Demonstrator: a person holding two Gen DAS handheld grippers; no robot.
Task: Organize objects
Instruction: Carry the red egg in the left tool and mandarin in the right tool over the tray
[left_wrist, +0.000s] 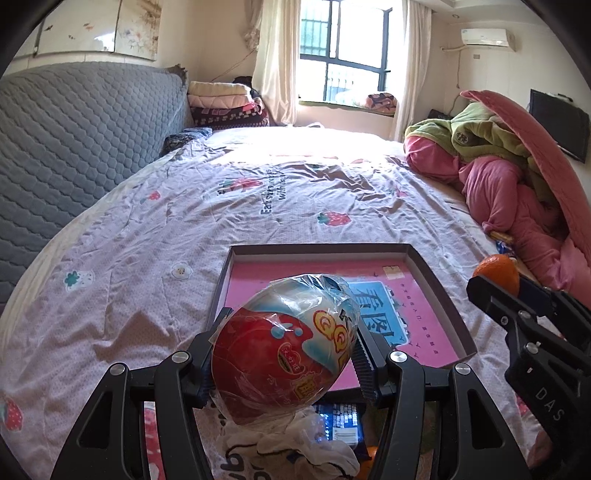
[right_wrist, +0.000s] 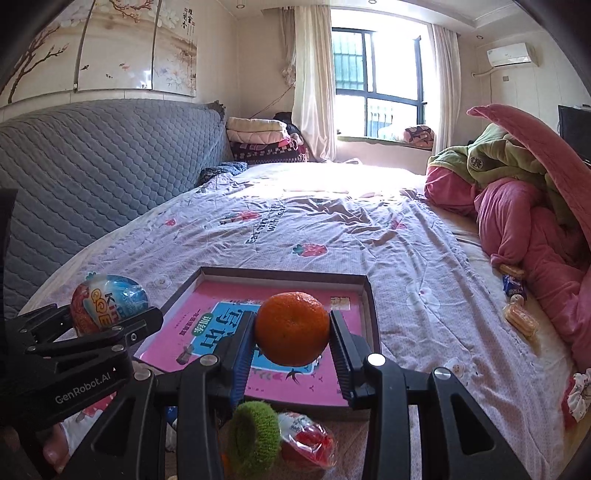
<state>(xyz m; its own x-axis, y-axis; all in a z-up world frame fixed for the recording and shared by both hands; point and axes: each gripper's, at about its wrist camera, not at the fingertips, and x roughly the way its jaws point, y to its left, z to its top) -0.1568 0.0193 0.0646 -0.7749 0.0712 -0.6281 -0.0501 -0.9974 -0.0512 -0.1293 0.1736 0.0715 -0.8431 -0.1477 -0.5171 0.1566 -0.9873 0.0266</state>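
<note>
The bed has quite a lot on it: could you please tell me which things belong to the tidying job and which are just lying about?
Part of the job:
- wrapped toy egg, clamped in the left gripper
- orange, clamped in the right gripper
- shallow box with pink lining
- green ring and snack packets, probably

Just lying about:
- pink quilt
- folded blankets

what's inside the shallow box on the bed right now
Only a pink printed sheet lines the shallow box. The orange and wrapped toy egg, held above, cover parts of it.
</note>
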